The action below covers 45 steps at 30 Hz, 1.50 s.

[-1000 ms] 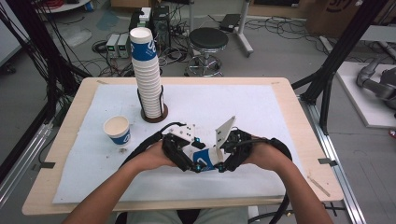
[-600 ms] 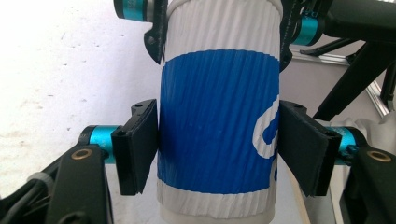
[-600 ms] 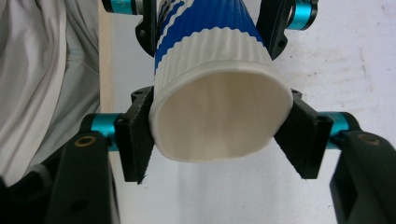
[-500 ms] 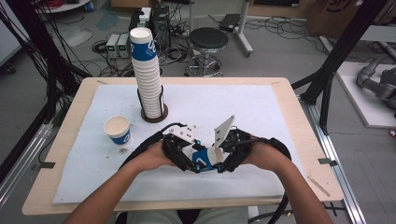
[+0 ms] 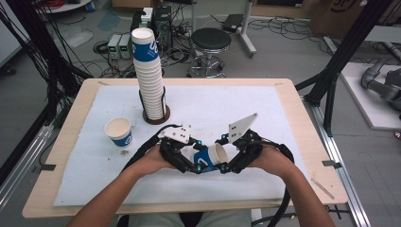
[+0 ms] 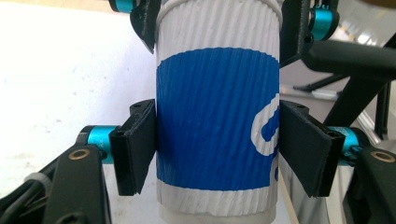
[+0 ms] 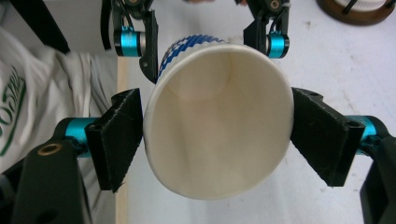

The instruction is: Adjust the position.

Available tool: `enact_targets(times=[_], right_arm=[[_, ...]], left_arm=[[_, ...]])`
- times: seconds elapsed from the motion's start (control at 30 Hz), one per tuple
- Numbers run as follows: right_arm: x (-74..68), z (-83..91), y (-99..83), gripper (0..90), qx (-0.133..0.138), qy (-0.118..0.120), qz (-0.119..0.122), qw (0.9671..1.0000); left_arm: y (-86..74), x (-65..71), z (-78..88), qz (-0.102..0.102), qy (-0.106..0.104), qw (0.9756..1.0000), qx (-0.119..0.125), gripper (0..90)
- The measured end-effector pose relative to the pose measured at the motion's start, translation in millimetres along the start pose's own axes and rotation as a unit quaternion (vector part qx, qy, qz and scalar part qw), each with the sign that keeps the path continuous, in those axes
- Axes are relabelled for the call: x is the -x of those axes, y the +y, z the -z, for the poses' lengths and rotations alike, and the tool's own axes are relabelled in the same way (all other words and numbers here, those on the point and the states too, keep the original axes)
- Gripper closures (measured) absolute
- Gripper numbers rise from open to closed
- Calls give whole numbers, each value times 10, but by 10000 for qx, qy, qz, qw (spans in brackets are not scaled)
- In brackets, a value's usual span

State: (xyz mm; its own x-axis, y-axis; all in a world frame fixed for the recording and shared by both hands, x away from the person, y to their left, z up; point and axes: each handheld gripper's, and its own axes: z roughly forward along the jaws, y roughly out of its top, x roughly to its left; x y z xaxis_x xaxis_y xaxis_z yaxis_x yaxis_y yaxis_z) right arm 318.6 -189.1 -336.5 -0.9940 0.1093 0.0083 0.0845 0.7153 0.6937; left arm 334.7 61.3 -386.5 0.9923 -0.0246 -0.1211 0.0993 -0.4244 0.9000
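The left tool [image 6: 217,144] pinches the paper cup [image 6: 217,121] near its base; the right tool [image 7: 217,140], jaws just spreading, seemingly brackets its rim.

Blue-and-white ribbed paper cup [image 5: 209,159] — empty, lying sideways above the table.

Two black tools are being carried, the left tool [image 5: 189,163] and the right tool [image 5: 226,163], each being topped by a grey three-cornered plate. Blue anodised pins are being shown beside square black pads [image 6: 135,147]. Black cables are being trailed toward six o'clock.
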Motion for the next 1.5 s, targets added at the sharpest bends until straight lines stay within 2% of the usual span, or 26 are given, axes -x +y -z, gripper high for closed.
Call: enact_targets(times=[0.13, 0.23, 0.33, 0.53, 0.77, 0.87, 0.93, 1.03, 1.17, 1.27, 1.33, 1.37, 1.4, 1.5], right_arm=[[3, 19, -65, 205, 327, -6, -111, 9994], [5, 27, -112, 205, 531, 34, -205, 9984], [8, 28, -135, 205, 616, 31, -237, 9978], [5, 42, -171, 162, 859, 54, -225, 9960], [-4, -28, -240, 156, 941, 109, -351, 9949], [0, -62, -250, 157, 935, 186, -341, 9949], [4, -66, -247, 171, 992, 214, -390, 9941], [25, -46, -249, 247, 1041, 224, -398, 9935], [32, -20, -241, 306, 958, 209, -303, 9947], [28, -19, -203, 322, 718, 176, -242, 9970], [28, -21, -170, 322, 560, 133, -175, 9982], [31, -19, -154, 323, 479, 117, -161, 9987], [37, -13, -137, 322, 396, 99, -175, 9990], [62, 20, -88, 322, 84, -38, -225, 9997]], left_arm=[[-17, 16, 29, -31, 22, 9996, 265, 310], [-40, 23, 34, -87, 53, 9996, 279, 319], [-60, 20, 45, -16, 38, 9993, 384, 324], [-105, 17, 67, -2, 20, 9985, 552, 323], [-89, 28, 87, -86, 19, 9970, 765, 323], [-92, 27, 86, -84, 27, 9971, 755, 322], [-92, 27, 83, -88, 20, 9970, 767, 321], [-93, 27, 77, -77, -12, 9969, 788, 323], [-99, 25, 56, -109, 5, 9974, 715, 333], [-110, 32, 23, -53, 53, 9981, 616, 328], [-113, 35, 14, -51, 228, 9984, 520, 299], [-118, 42, 8, 62, 414, 9979, 498, 244], [-128, 37, 13, 102, 499, 9976, 474, 189], [-185, 24, 64, 220, 613, 9965, 517, 178]])
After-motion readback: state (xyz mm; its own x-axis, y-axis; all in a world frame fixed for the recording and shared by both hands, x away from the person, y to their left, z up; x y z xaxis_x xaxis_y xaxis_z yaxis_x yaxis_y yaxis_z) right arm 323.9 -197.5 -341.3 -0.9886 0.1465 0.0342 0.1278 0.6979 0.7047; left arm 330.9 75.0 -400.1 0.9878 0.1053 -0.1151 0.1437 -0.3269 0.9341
